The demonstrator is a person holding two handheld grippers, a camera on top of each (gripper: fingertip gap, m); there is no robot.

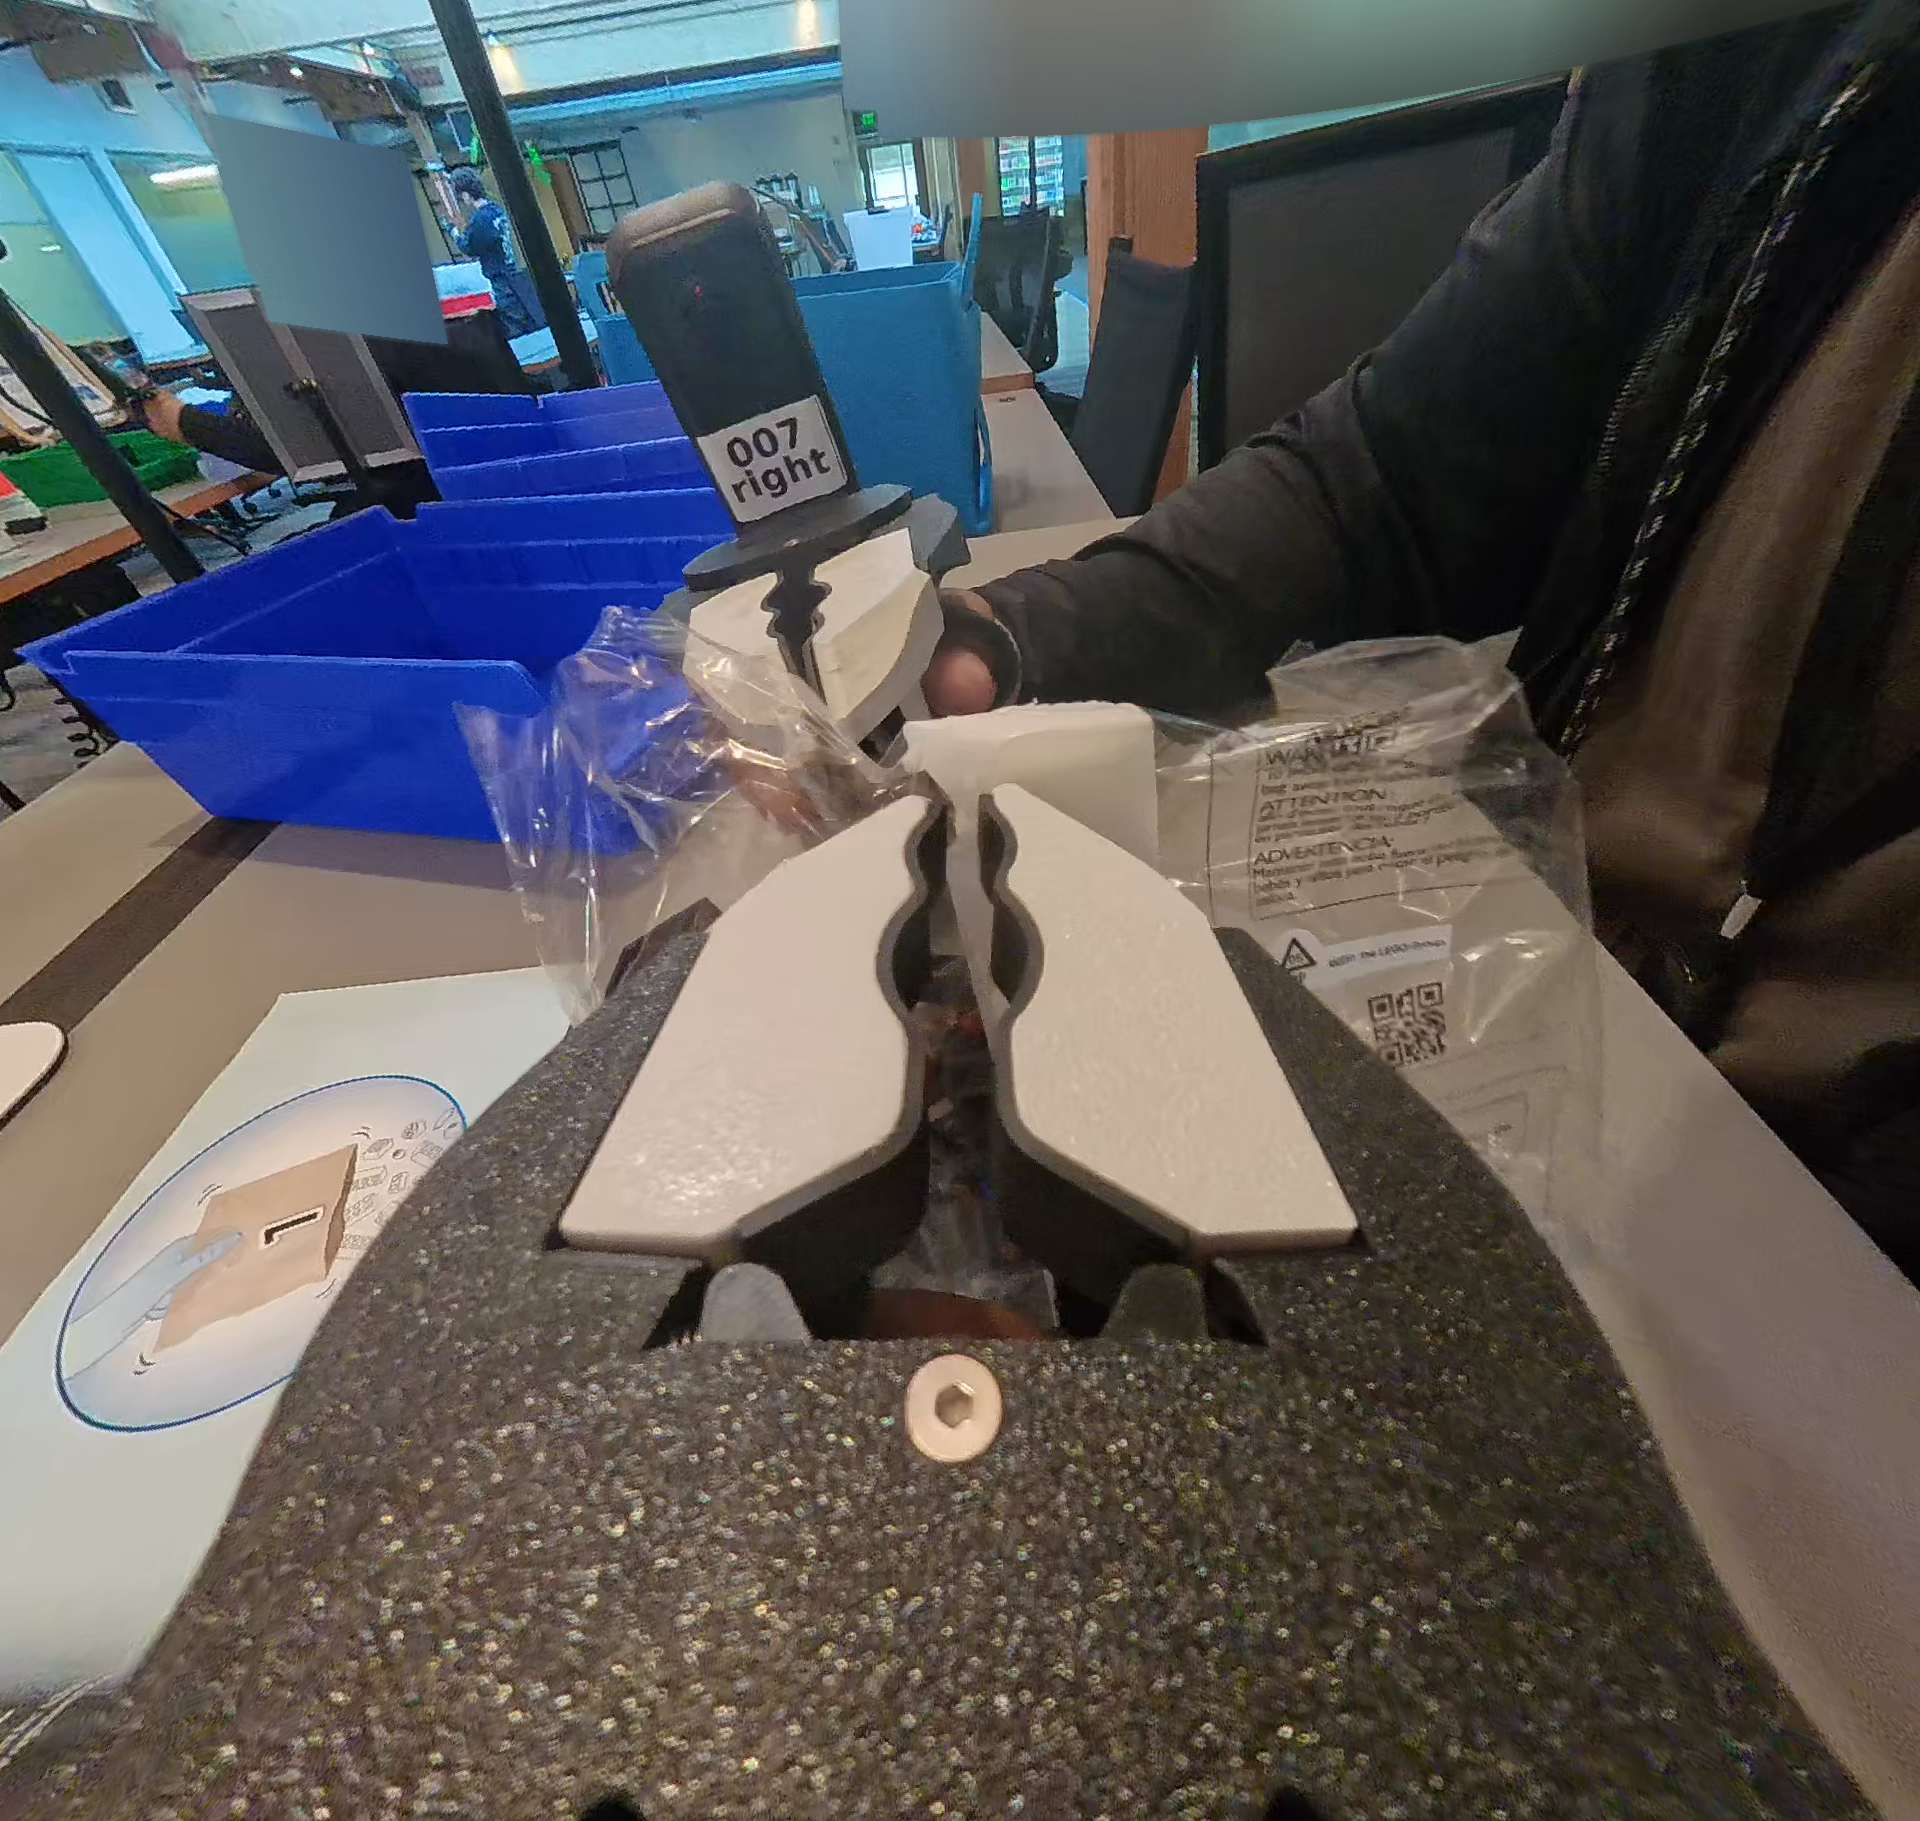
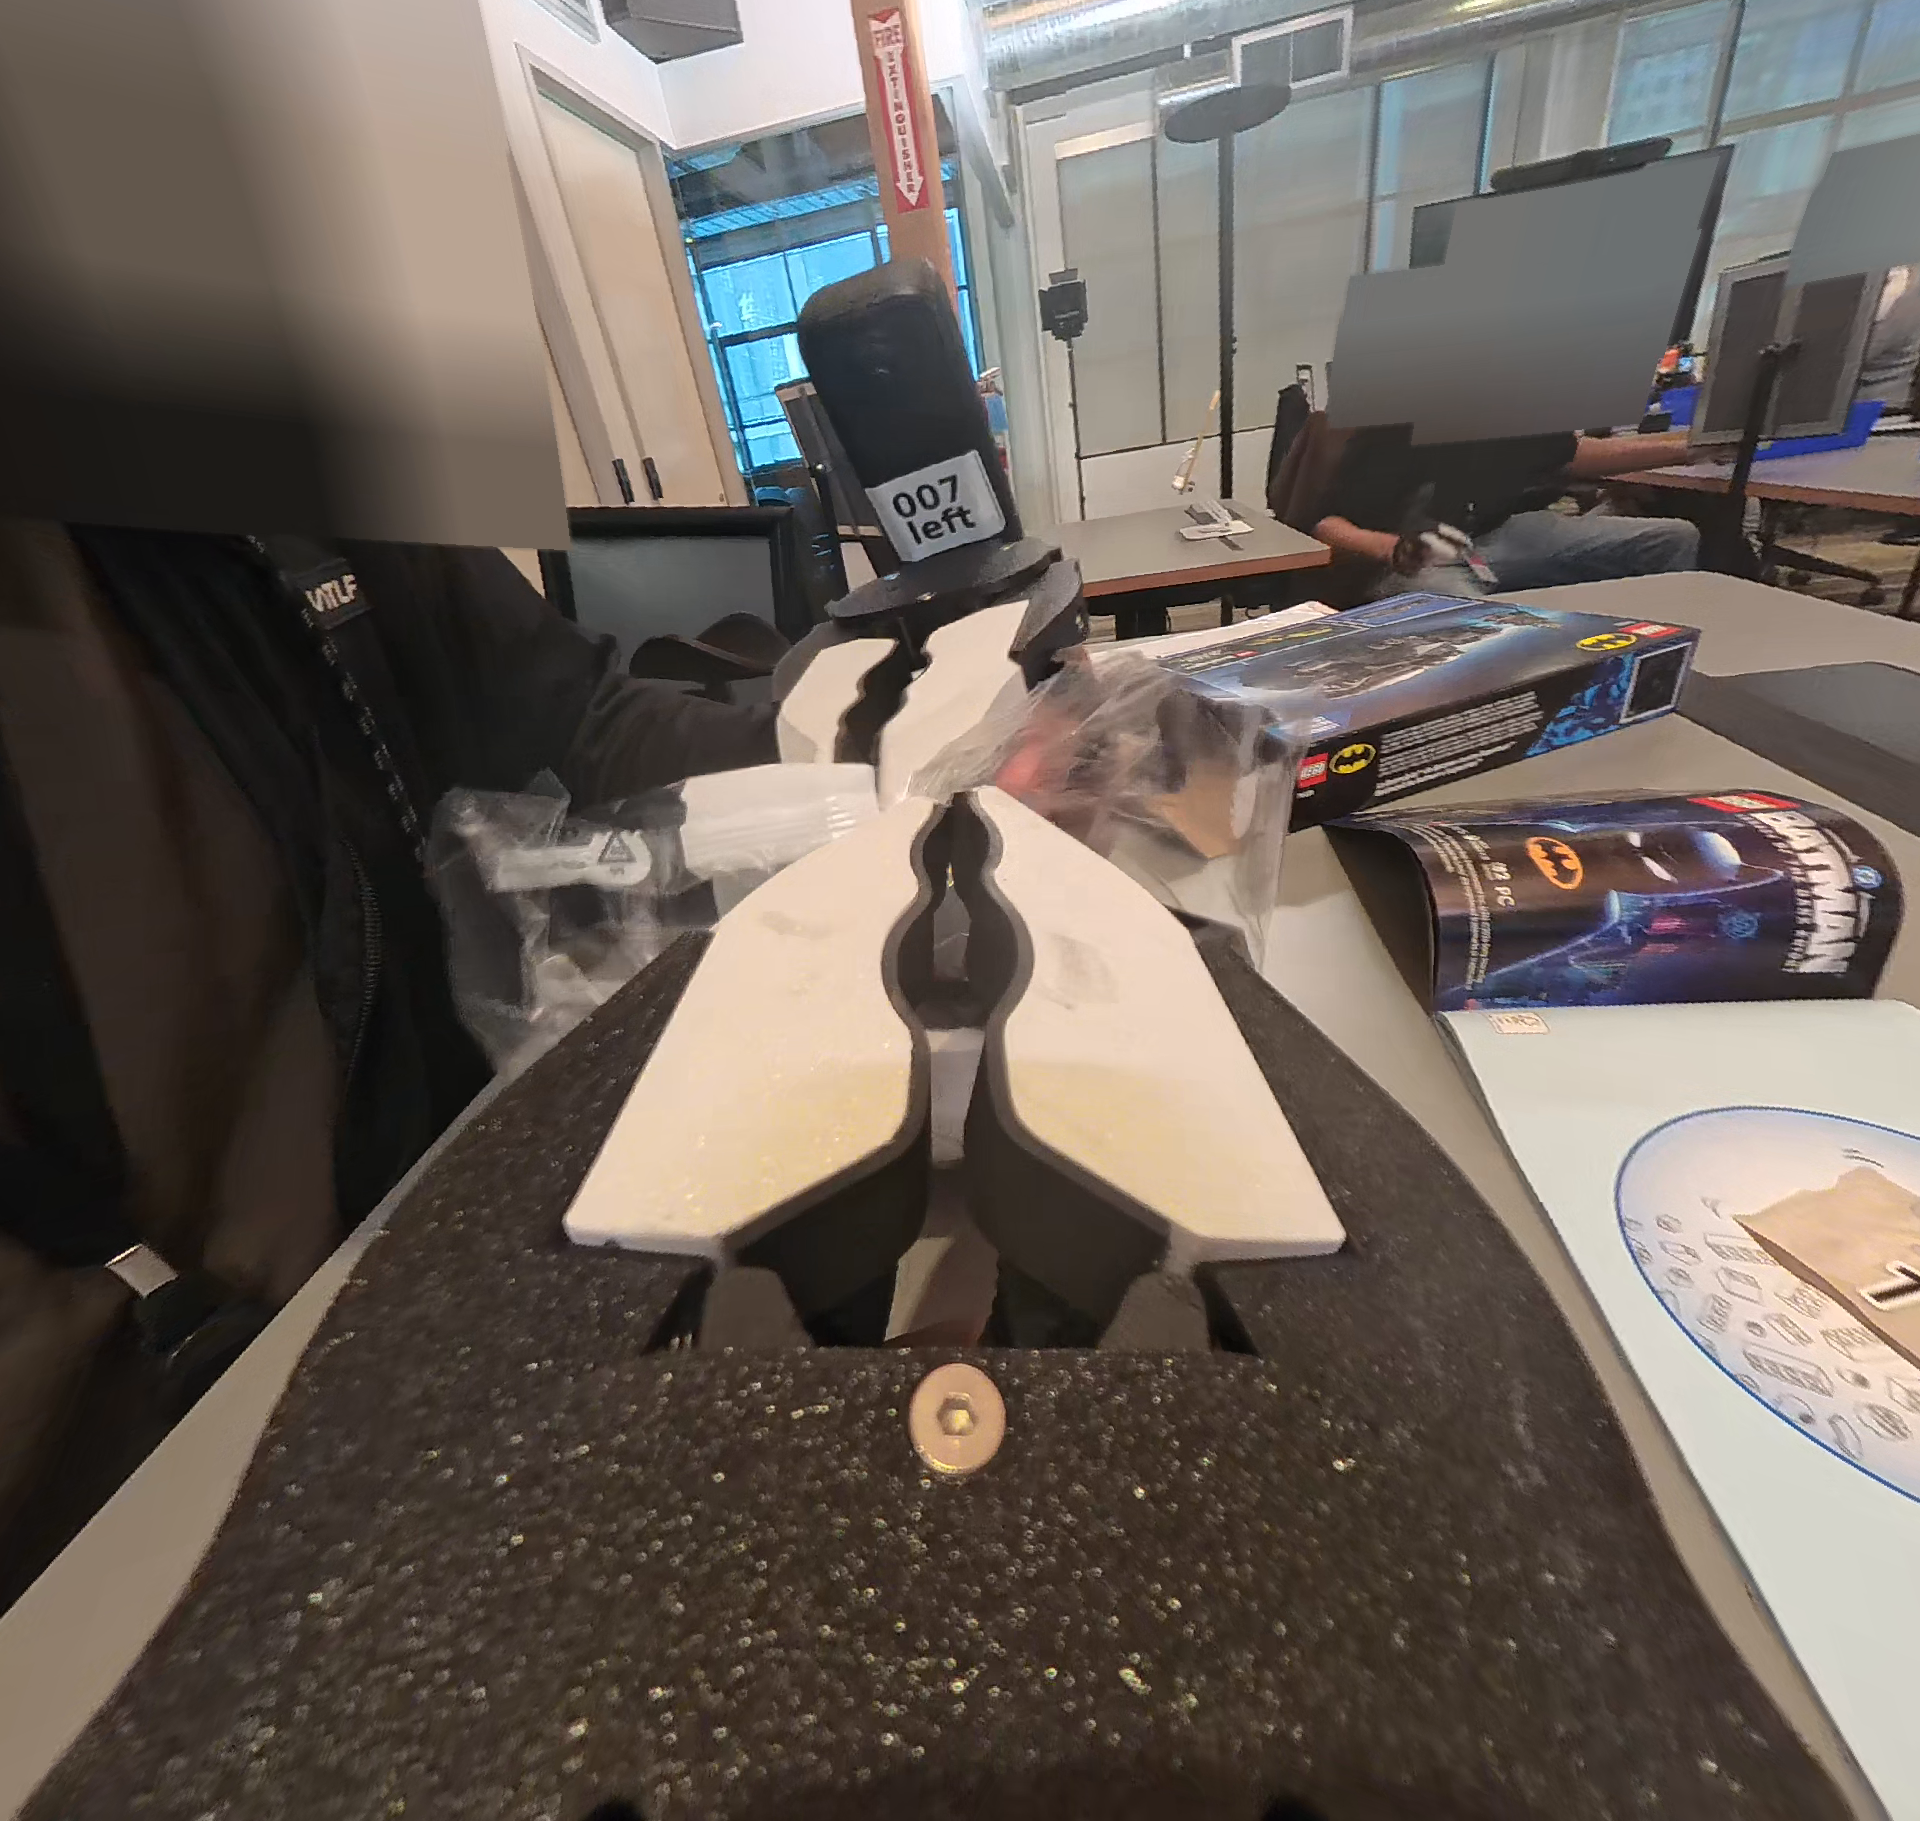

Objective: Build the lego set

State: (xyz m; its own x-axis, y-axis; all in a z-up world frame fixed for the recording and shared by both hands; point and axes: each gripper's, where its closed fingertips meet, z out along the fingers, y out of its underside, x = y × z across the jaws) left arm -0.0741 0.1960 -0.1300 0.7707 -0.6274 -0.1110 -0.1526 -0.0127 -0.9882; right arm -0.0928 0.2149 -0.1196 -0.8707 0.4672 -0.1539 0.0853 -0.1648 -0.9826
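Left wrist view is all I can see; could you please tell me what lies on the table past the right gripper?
Observer: A dark box lies on its side behind the bag.
Operator: Thank you. Is anything beside it?
Observer: A curled dark leaflet lies between the box and a white sheet.
Operator: And how do the right gripper's fingers look from its own camera?
Observer: The right gripper is pinched shut on the bag's clear plastic.
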